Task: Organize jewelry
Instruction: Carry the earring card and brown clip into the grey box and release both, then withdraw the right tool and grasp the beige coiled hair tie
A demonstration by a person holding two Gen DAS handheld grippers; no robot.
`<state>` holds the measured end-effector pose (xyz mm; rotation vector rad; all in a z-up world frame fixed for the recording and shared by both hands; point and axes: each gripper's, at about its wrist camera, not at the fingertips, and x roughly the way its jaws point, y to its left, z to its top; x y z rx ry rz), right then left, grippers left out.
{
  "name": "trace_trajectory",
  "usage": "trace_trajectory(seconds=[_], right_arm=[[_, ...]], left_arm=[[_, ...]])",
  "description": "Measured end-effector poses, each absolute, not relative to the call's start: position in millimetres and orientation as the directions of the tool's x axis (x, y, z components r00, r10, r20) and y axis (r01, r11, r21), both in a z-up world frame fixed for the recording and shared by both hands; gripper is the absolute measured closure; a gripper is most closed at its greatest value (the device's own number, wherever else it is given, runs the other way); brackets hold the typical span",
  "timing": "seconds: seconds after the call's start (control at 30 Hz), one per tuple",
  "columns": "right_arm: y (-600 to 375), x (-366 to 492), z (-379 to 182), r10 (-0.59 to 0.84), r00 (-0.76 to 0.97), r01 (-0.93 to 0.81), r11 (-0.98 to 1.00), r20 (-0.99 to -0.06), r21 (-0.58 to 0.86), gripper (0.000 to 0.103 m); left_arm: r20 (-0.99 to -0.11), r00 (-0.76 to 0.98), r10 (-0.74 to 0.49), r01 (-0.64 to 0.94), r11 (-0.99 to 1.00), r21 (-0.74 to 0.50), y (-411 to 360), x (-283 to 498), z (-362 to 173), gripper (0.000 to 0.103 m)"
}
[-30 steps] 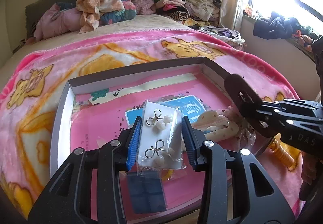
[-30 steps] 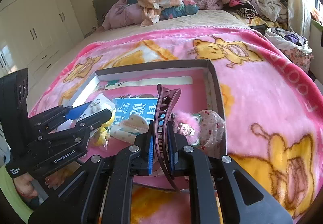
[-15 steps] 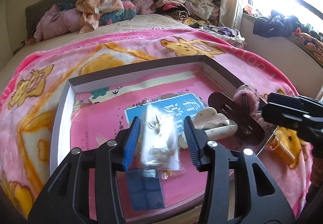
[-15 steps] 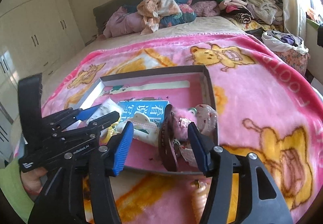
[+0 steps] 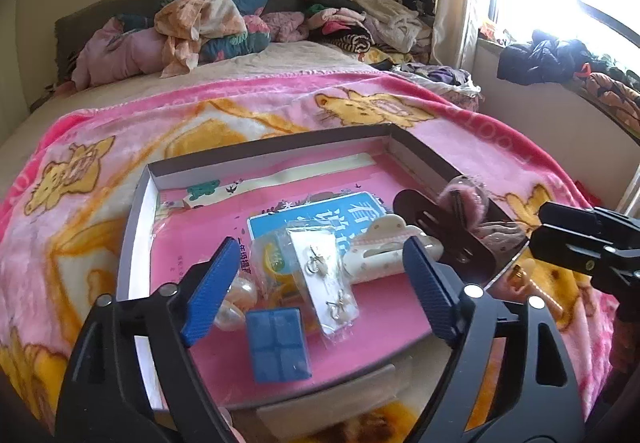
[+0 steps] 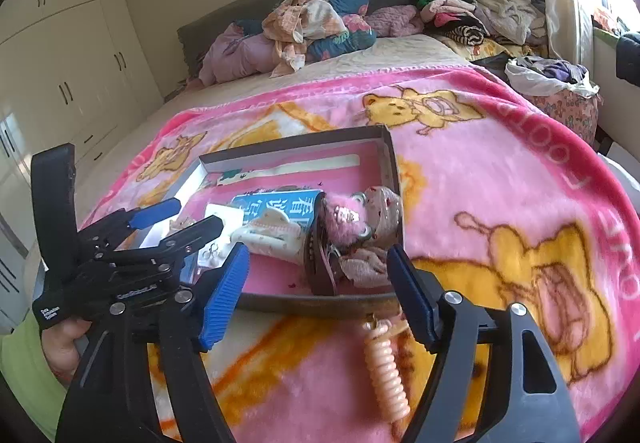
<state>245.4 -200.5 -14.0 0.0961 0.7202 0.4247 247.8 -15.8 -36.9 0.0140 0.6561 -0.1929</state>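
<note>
A shallow pink-lined box [image 5: 138, 211] [image 6: 390, 159] lies on the pink blanket. In it lie a clear packet of bow earrings [image 5: 326, 275], a blue square case [image 5: 278, 343], a cream hair clip [image 5: 384, 247] [image 6: 272, 233], a dark maroon hair clip [image 5: 444, 235] [image 6: 320, 263] and a pink fluffy hair tie [image 6: 344, 223]. My left gripper [image 5: 320, 289] is open and empty over the near part of the box. My right gripper [image 6: 318, 295] is open and empty at the box's near edge. A peach coil hair tie [image 6: 386, 379] lies on the blanket between its fingers.
The bed's pink cartoon blanket [image 6: 500, 179] surrounds the box. Piles of clothes [image 5: 200, 23] lie at the head of the bed. A window sill with dark clothes [image 5: 544, 55] is on the right. White wardrobes [image 6: 60, 63] stand at left.
My left gripper opened and let the earring packet drop into the box. My right gripper opened and let go of the maroon clip, which now lies in the box. Both pulled back a little.
</note>
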Motion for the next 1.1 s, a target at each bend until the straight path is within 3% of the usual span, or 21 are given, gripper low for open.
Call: trace_trajectory(seconds=[0.1,0.43,1.1], right_arm=[[-202.1,240.2,-12.2,0.405,0.674,-0.343,0.912,-0.617,0.224,0.03],[-210.0,218.6,-5.2,0.396,0.694,-0.339,0.916,-0.602,0.213,0.026],[-214.5,179.9,5.0,0.364,0.739,-0.329,0.929,-0.567,0.167,0.02]], left_arm=[[-0.6,0.78,-0.175,0.184,0.982,-0.047,-16.7,241.0,-33.6,0.02],[-0.581,0.796,-0.174,0.182,0.982,-0.044,-18.7,220.2,-24.4,0.013],[-0.554,0.812,-0.184,0.182,0.982,-0.06,-13.7,177.7,-13.5,0.013]])
